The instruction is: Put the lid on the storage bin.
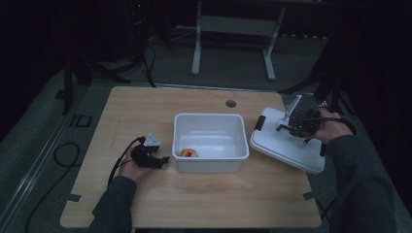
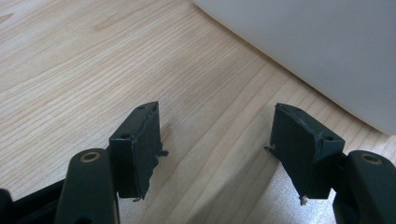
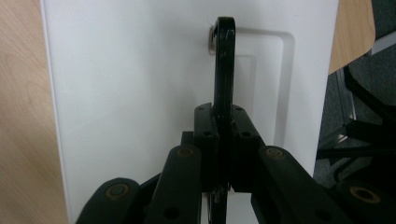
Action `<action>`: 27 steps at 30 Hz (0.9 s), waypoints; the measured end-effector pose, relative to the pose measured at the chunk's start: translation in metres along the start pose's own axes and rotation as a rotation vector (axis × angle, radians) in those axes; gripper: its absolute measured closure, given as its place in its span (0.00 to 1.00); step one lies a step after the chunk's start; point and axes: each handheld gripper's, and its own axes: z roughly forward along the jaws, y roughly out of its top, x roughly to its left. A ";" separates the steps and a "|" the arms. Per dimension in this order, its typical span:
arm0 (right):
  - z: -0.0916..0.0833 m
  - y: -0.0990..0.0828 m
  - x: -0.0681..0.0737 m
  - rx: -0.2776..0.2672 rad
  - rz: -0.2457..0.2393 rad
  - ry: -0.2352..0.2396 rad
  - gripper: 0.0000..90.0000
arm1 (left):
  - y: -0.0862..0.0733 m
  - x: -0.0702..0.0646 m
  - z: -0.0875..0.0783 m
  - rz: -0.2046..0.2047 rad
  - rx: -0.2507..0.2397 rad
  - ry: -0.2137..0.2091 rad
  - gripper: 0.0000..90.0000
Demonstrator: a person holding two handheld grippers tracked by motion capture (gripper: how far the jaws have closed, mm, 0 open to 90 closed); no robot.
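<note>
- The right gripper [image 3: 223, 154] has its matte black, square-edged jaws clamped on the thin black plastic handle [image 3: 224, 70], a narrow flat loop with a rounded end that stands up on edge between them.
- That handle belongs to the smooth white rectangular plastic lid [image 3: 130, 93], whose glossy top carries a shallow stepped recess with rounded corners around the handle.
- In the high view the lid [image 1: 284, 145] sits tilted at the table's right edge, its near corner hanging past the edge, just right of the bin, with a black latch tab at its left end; the right gripper [image 1: 291, 127] is over its top.
- The left gripper [image 2: 217, 149] holds its jaws wide apart with nothing between them; the pads are blocky, scuffed black rubber with chipped edges, resting low over bare wood.
- In the high view the left gripper [image 1: 163, 159] lies just left of the white rectangular plastic bin [image 1: 209, 167], apart from its smooth curved wall.
- A small round yellow-and-red object [image 1: 188, 153] lies in the bin's front left corner.
- The light wooden table [image 1: 145, 107] has a fine straight grain, rounded corners and a round grey grommet hole [image 1: 231, 103].
</note>
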 end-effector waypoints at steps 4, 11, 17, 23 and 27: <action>-0.004 0.000 -0.001 -0.006 -0.004 -0.001 0.94 | 0.000 0.000 0.000 -0.001 0.000 0.000 0.37; -0.012 0.002 -0.001 -0.019 -0.024 -0.008 0.94 | 0.000 0.000 0.000 0.000 0.001 -0.001 0.37; -0.019 0.005 -0.001 -0.029 -0.043 -0.018 0.94 | 0.000 0.000 0.000 0.000 0.000 0.000 0.37; -0.023 0.009 0.000 -0.040 -0.055 -0.027 0.94 | 0.000 0.000 0.000 0.000 0.000 0.001 0.37; -0.024 0.012 0.000 -0.046 -0.061 -0.028 0.94 | 0.000 0.000 0.000 -0.001 0.000 0.001 0.37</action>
